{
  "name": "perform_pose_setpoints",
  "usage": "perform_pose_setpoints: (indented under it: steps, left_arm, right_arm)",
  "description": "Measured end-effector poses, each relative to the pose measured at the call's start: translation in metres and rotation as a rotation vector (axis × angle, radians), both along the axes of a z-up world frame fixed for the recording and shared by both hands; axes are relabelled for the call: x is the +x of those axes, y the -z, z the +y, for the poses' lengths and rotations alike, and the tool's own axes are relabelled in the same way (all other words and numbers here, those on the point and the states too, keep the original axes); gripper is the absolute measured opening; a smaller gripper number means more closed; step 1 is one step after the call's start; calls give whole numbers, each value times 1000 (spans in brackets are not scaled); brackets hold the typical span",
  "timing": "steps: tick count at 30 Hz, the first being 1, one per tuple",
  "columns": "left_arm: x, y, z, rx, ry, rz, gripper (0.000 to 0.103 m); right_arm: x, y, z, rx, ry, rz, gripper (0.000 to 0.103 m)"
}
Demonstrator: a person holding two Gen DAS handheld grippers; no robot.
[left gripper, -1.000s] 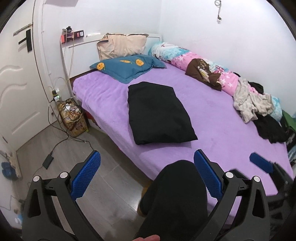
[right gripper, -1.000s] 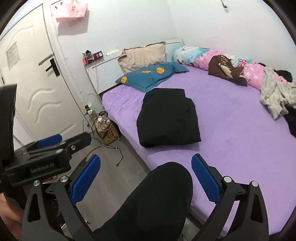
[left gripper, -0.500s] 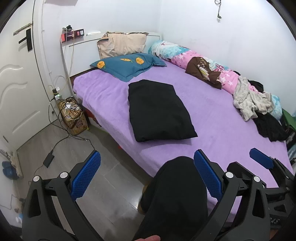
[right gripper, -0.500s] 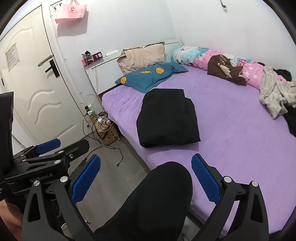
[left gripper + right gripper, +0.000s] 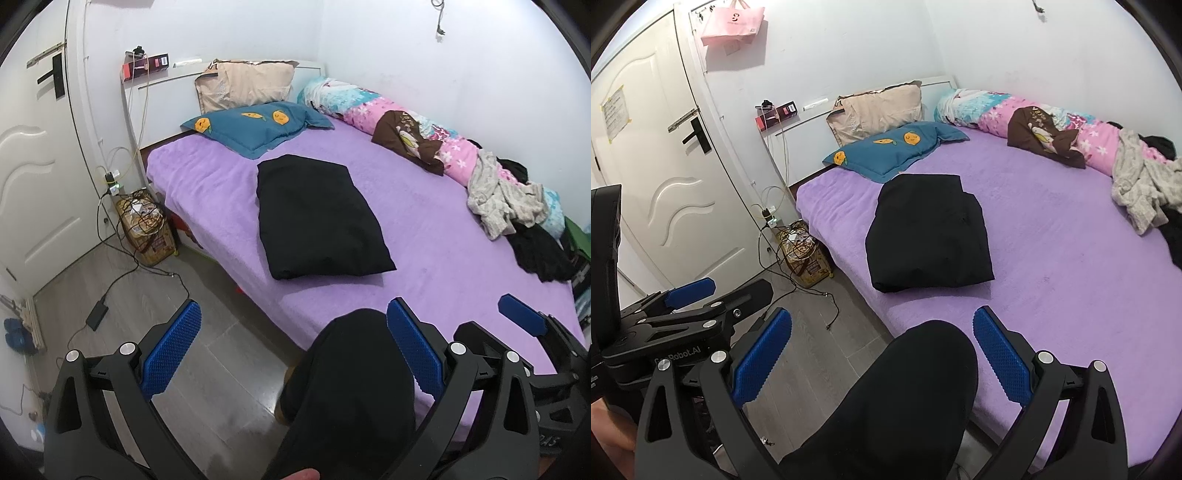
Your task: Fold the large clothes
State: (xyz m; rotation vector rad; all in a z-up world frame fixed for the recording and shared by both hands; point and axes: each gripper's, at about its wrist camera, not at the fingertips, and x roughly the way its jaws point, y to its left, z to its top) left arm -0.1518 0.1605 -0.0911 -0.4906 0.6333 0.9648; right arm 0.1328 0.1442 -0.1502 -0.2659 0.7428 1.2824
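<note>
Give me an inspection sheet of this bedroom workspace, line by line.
Surface: purple bed cover, mostly bare in the middle.
Job's things: black garment lies folded on the bed near the teal pillow.
Clutter: unfolded clothes heap and brown shirt along the far wall side.
Grippers: left gripper and right gripper both open, holding nothing, off the bed.
Cables: tangled wires on a box by the headboard; adapter on the floor.
Surroundings: white door, pink bag hanging above.

Black plastic left gripper (image 5: 293, 345) and right gripper (image 5: 882, 350), blue dimpled pads (image 5: 173, 350), silver screws; black trouser knee (image 5: 916, 380).
</note>
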Motion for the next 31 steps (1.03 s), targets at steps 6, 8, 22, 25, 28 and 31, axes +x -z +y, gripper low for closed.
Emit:
perform_pose_setpoints:
  steps: [6,8,22,25,28,31]
  left_arm:
    - [1,-2,1,12,0,8,97]
    - [1,-3,1,16,0,11,97]
    - [1,-4,-2,9,-2,7,97]
    - [1,-4,-2,4,5,5,97]
    - [4,-5,-2,2,7,4,97]
    - [3,-5,-3,4,6,5,97]
  right_arm:
    - [1,0,1,-1,-3,6,97]
    - [1,-1,0,0,-3,6,97]
    - [5,-1,2,-2,-2,11,97]
    - [5,-1,1,-1,-3,10,97]
    - [6,-1,1,-1,-2,10,97]
    - [5,-1,1,-1,-2,10,97]
